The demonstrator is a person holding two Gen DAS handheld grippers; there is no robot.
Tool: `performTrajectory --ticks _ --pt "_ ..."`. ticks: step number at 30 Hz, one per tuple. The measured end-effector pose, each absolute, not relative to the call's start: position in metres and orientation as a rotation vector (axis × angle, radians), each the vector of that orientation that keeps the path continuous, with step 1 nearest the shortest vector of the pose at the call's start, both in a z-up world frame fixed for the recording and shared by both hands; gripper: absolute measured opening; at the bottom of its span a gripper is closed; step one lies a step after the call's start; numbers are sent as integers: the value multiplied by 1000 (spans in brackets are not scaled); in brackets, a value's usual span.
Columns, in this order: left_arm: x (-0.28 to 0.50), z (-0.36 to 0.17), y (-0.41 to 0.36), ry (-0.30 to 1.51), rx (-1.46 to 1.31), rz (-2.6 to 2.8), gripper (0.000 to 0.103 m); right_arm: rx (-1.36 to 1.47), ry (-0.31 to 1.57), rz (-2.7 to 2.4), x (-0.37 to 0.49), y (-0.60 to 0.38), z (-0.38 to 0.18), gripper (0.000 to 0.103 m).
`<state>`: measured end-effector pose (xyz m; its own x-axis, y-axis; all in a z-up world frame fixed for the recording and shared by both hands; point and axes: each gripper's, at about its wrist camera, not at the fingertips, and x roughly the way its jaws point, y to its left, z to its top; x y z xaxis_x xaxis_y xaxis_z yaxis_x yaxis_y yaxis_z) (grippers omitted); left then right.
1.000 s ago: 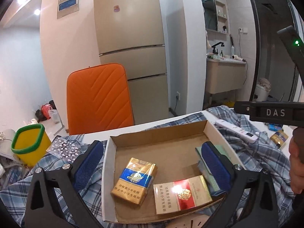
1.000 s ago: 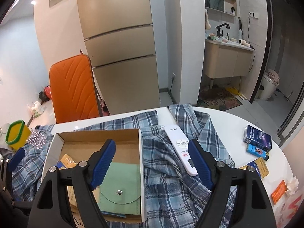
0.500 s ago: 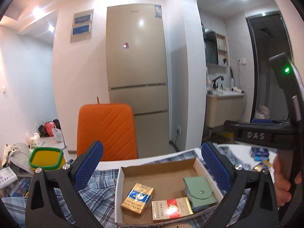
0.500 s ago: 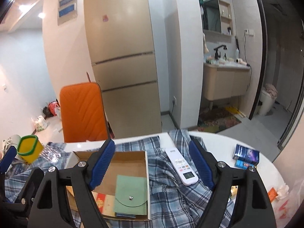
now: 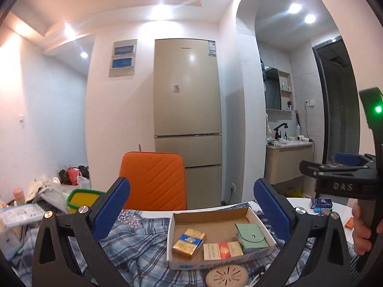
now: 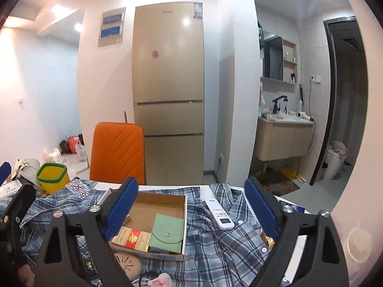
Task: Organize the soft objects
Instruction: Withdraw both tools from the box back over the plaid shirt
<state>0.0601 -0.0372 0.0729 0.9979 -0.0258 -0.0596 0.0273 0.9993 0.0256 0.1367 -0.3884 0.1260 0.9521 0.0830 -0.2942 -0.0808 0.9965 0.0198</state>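
A blue plaid shirt (image 5: 134,246) (image 6: 222,246) lies crumpled over the round white table. On it sits a shallow cardboard box (image 5: 172,241) (image 6: 184,212) holding a green snap pouch (image 5: 251,235) (image 6: 166,230), a gold-blue cigarette pack (image 5: 189,241) and a red-white pack (image 5: 222,251) (image 6: 130,238). My left gripper (image 5: 191,210) is open and empty, raised above and behind the box. My right gripper (image 6: 191,212) is open and empty, also raised above the shirt; it shows at the right edge of the left wrist view (image 5: 340,167).
A white remote (image 6: 219,214) lies on the shirt right of the box. A round tan disc (image 5: 226,275) (image 6: 126,264) sits in front of the box. Small packs (image 5: 320,204) lie at the table's right. An orange chair (image 5: 155,181) and a yellow bin (image 6: 52,175) stand behind.
Both grippers have risen and pulled back from the box, tilting up, so the box looks smaller and more of the room shows. Both stay open and empty.
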Motion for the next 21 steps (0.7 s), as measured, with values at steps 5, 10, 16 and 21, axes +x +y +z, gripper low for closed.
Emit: performTrajectory --ticks 5,10,16,21 --pt "49 46 -37 57 55 -8 103 -48 231 94 110 -385 102 103" --pt "43 28 -36 44 65 5 103 -61 213 112 100 -380 71 103" --pt "39 16 -30 54 45 12 103 -28 199 85 99 -386 44 103" --pt "40 13 -27 70 30 -13 103 -29 190 93 96 -386 38 103"
